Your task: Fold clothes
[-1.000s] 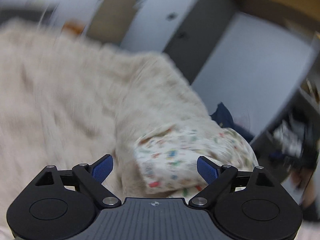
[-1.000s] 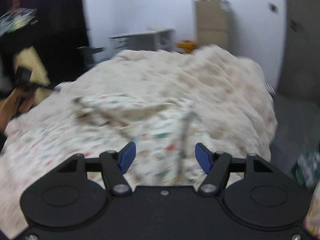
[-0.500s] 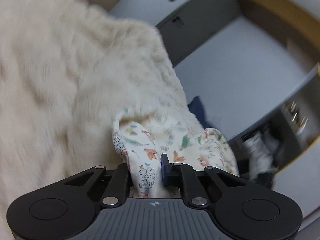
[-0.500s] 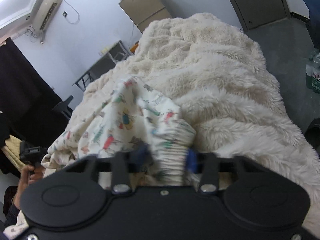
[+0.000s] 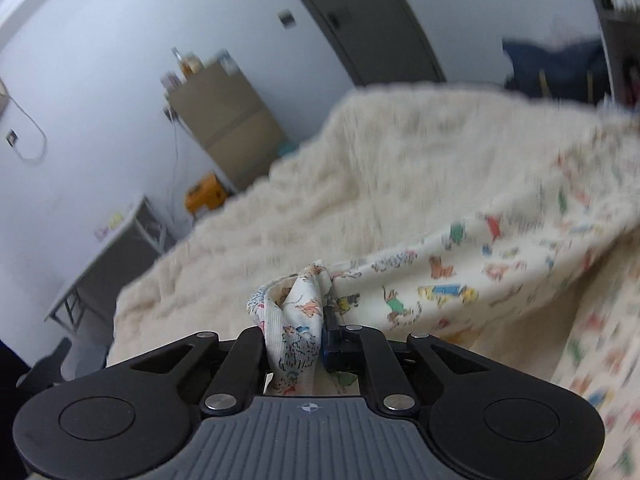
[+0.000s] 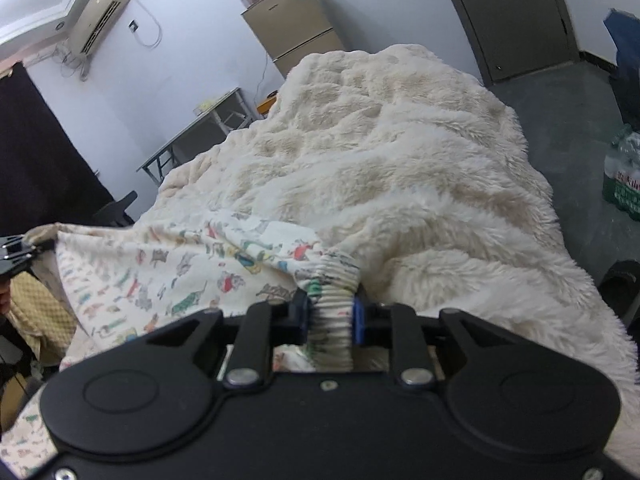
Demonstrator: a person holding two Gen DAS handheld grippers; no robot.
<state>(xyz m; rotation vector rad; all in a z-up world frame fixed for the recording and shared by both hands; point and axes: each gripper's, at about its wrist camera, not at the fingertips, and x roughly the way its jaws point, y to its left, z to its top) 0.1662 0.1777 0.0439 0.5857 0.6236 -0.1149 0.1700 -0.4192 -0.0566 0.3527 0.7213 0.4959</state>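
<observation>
No container holds any clothing here: the one printed garment lies out on a cream fluffy blanket that fills the middle of both views. A tan fridge stands at the top centre of the right wrist view with a few jars on its top, too small to count. At the right edge sits one shrink-wrapped pack of water bottles.

The left gripper sits at bottom centre of its view, tilted down toward the blanket, its jaws drawn narrow and pinching a bunched corner of the garment. From there the cloth stretches in a raised band toward the right edge, blurred at the far end.

The right gripper also points down at the bedding, jaws narrowed on a ribbed, gathered band of the same garment, the two blue pads pressing either side of it. The cloth spreads from there to the left edge of the frame, where a dark tool tip meets its far corner; whether it grips there I cannot tell.

Counted: two grippers, one garment, one blanket, one fridge, one grey folding table at left of centre, one air conditioner at upper left, one dark door at upper right.
</observation>
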